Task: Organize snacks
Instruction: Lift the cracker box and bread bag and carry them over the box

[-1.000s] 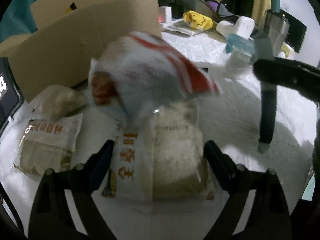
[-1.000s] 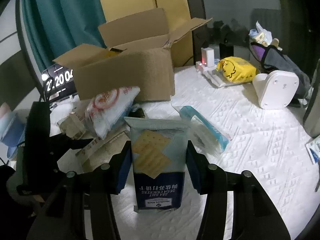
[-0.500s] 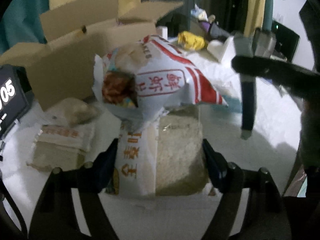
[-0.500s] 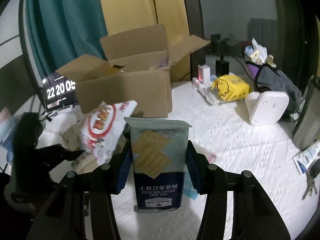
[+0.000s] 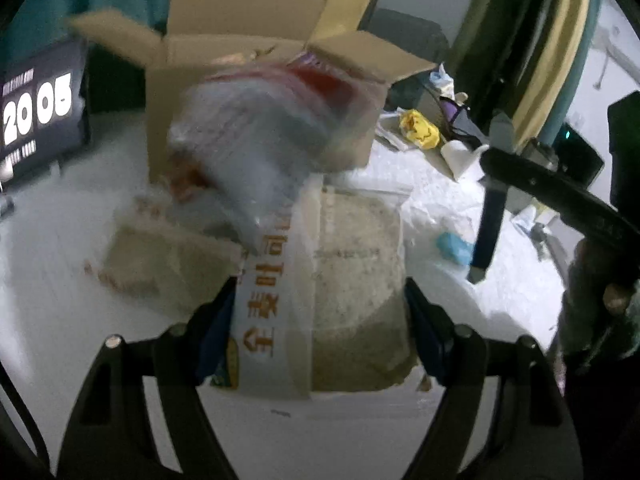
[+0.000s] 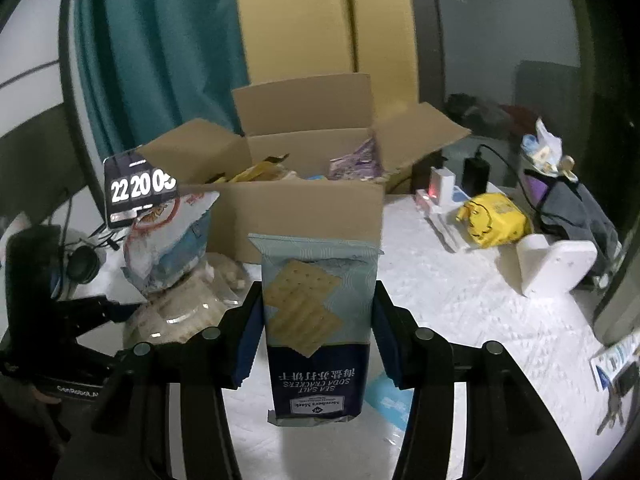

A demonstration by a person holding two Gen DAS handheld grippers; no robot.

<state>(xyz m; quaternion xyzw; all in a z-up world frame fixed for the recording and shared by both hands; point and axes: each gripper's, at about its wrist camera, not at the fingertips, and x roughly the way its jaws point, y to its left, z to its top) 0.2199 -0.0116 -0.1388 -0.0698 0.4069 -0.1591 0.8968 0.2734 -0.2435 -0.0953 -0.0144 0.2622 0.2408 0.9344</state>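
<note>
Left wrist view shows the left gripper with its jaws wide apart and pressed on both sides of a bread bag with orange characters, and a red-and-white snack bag rides loose on top of it, w/ nothing holding it. The jaws have just been closing a little on the bread bag. Risk, I think: the top bag can slide off before it reaches the cardboard box at the far side, because it only rests there and it is blurred, so prob. it wobbles. The soft bread can also be squeezed. Right wrist view: the right gripper is about half open and clamps a sea salt soda cracker pack upright, near side of the box; the box already has packets inside, so the tall pack may catch on the near wall or a flap. Hard to see: the print on the top bag, the box bottom, and what other bags on the white cloth at left contain.
</note>
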